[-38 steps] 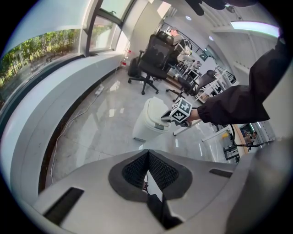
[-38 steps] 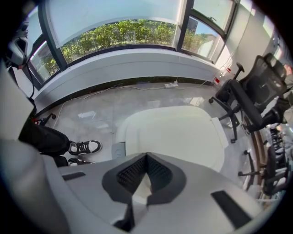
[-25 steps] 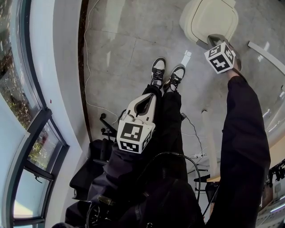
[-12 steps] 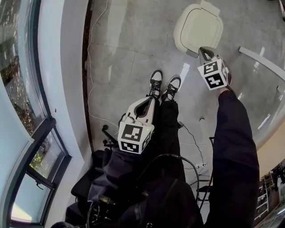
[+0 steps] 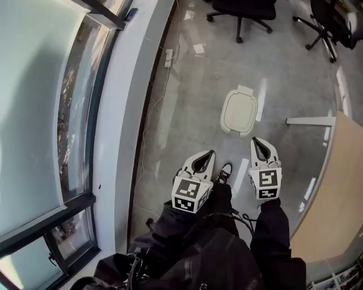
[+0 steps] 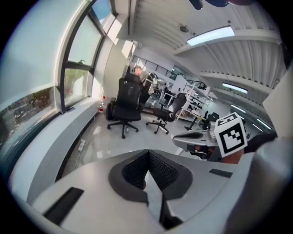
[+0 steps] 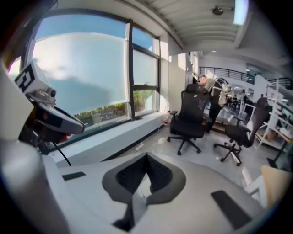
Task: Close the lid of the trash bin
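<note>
In the head view the cream trash bin (image 5: 239, 112) stands on the grey floor ahead of my shoes, its lid lying flat and closed. Both grippers are held low, near my knees and short of the bin, touching nothing. The left gripper (image 5: 211, 153) points up and to the right; its jaws meet at the tip with nothing between them (image 6: 148, 152). Just below the bin, the right gripper (image 5: 253, 139) is shut too, empty (image 7: 147, 156). Neither gripper view shows the bin; both look out level across the office.
A window wall and white sill (image 5: 122, 113) run down the left, with a cable (image 5: 148, 113) and power strip (image 5: 168, 55) on the floor beside them. Black office chairs (image 5: 241, 8) stand beyond the bin. A wooden desk (image 5: 334, 192) and a white bar (image 5: 309, 120) lie to the right.
The right gripper has drawn back from the bin's lid to sit beside the left one. The head view has lifted, so the bin appears farther off and the chairs come into sight.
</note>
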Demonstrator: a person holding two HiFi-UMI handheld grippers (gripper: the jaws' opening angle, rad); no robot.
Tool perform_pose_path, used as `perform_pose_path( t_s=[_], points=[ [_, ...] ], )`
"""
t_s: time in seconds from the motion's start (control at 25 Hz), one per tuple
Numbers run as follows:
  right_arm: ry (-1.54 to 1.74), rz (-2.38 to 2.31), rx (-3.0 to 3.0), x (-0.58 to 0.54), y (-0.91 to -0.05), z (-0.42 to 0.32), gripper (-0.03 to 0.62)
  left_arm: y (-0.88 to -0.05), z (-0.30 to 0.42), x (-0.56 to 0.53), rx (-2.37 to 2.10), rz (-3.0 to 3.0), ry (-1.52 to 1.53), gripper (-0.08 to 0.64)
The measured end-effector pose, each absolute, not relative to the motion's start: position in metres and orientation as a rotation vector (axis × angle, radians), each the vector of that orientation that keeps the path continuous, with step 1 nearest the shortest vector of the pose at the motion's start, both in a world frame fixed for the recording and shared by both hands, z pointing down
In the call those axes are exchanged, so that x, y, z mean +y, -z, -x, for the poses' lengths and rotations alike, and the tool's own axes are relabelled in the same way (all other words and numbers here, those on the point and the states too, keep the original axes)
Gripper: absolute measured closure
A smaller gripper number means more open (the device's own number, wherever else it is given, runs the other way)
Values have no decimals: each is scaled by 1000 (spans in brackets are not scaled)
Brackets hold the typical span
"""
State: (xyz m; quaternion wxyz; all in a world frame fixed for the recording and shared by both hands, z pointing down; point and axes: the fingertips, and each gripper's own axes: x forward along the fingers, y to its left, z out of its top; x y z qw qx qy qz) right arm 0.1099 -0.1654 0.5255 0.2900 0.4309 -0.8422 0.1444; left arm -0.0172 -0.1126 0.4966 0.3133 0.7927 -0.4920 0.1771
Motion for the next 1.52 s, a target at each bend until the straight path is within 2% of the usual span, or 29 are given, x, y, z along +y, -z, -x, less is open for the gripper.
perform_pose_path(
  t_s=[0.24,0.64,1.12,1.52],
  points=[
    [-302,-1453,-2355,-133,-374,-132,591,-376,-5,-125,-1347,-2258,-352,558],
    [-104,-1670,-2436,-135,-238,-151,591,-263,-19,-138,-1405,-2450,-249,559],
    [31,-1730,-2512,-129,-152,-161,591,-185,-27,-137,-1502,-2519,-152,558],
    [104,-1785,-2526,-128,-121,-169,591,-151,-47,-143,-1468,-2615,-85,560]
  ],
)
